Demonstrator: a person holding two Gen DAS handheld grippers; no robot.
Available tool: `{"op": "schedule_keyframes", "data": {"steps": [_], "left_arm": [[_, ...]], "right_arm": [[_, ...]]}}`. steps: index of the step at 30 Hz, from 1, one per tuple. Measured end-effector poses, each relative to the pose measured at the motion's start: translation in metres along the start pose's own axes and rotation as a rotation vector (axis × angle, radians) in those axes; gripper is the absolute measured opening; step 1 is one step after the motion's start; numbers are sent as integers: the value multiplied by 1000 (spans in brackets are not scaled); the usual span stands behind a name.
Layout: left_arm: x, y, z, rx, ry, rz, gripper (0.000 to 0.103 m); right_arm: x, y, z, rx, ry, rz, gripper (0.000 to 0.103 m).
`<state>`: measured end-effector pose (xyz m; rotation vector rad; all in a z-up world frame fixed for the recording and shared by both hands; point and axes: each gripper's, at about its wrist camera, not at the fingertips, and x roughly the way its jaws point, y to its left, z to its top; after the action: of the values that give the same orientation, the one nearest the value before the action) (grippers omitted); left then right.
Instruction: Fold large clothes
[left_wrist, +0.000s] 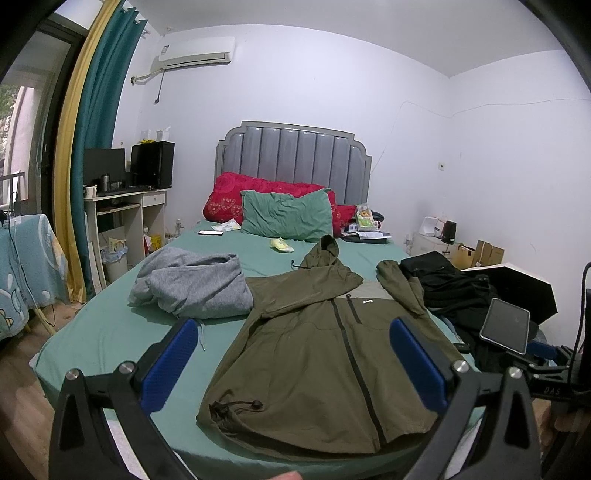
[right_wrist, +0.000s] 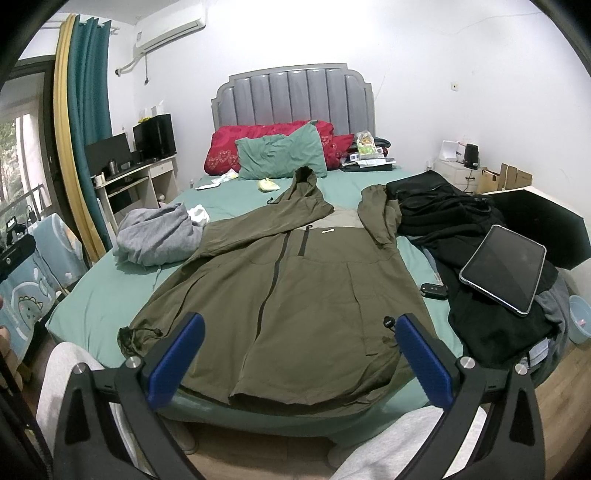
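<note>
An olive green hooded jacket (left_wrist: 317, 354) (right_wrist: 280, 280) lies spread flat, zip side up, on the green bed sheet (left_wrist: 110, 332) (right_wrist: 103, 295), hood toward the headboard. Its left sleeve is folded across the chest; the right sleeve lies along the right side. My left gripper (left_wrist: 293, 363) hovers open above the jacket's lower half, blue pads wide apart, holding nothing. My right gripper (right_wrist: 299, 354) is open too, poised over the hem at the foot of the bed, with nothing between its fingers.
A crumpled grey hoodie (left_wrist: 195, 284) (right_wrist: 155, 236) lies left of the jacket. Black clothes (left_wrist: 454, 288) (right_wrist: 480, 295) with a tablet (right_wrist: 504, 267) and a key fob (right_wrist: 434, 290) sit to the right. Pillows (left_wrist: 286, 216) and small items line the headboard. A desk (left_wrist: 122, 206) stands at left.
</note>
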<state>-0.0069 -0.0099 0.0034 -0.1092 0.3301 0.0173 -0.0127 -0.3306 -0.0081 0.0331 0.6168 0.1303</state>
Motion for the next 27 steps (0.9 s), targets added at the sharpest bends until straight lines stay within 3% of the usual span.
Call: {"op": "schedule_keyframes", "data": {"steps": [13,16,22,27], "left_arm": [[0,-4,5,21,10,10,103],[10,-2,7,16,26,-23,103],[62,3,13,24,106,-69,103],[128,19,15,-23,145,-70,103]], "right_arm": [[2,-1,1,1,7,-8,102],[10,-3,3,1,16,-8,102],[48,-13,16,-18,41,-3,102],[108,-31,37,-26,93,4,102]]}}
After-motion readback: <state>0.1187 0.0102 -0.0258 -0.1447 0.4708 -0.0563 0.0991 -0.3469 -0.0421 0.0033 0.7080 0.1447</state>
